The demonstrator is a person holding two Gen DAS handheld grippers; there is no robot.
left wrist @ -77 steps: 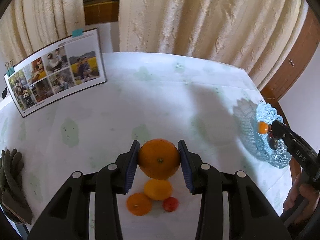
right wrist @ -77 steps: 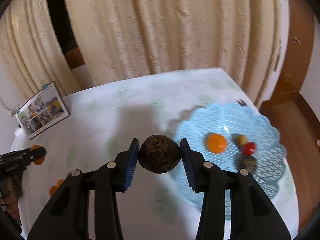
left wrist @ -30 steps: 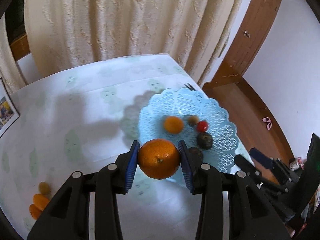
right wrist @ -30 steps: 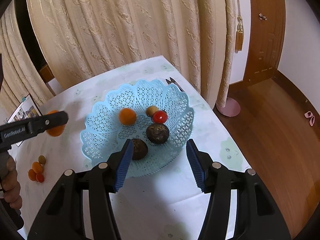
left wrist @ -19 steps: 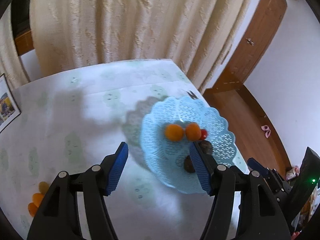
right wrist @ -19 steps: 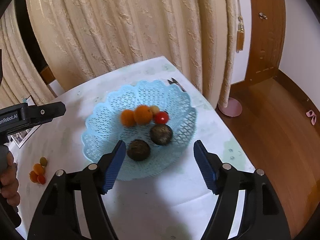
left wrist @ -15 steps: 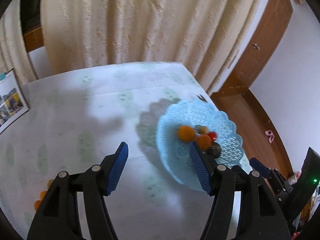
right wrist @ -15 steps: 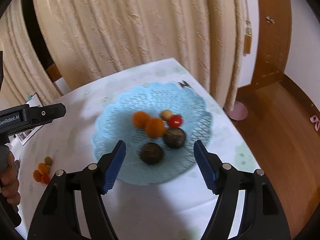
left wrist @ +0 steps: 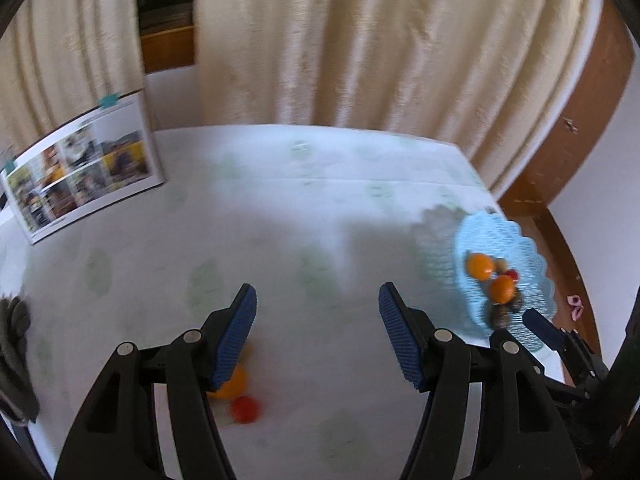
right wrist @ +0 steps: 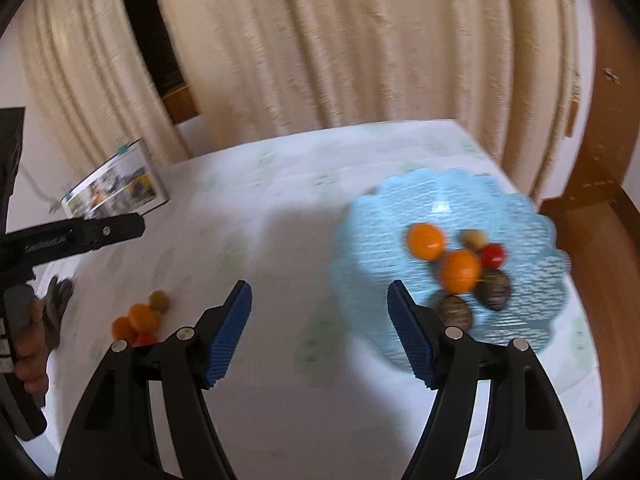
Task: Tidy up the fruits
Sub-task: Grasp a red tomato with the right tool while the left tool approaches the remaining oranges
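Loose fruits [right wrist: 138, 320] are lying in a small cluster at the desk's [left wrist: 280, 240] left, just below the left gripper [left wrist: 318, 336], its jaws gaping wide and empty; the right gripper [right wrist: 320, 332], equally wide, is hovering beside the blue basket [right wrist: 500, 196] holding six fruits.

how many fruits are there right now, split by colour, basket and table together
orange: 4, with 2 in the blue basket at and, 2 on the table at and
red: 2, basket, table
dark brown: 2, basket and
tan: 1, basket
olive green: 1, table
total: 10
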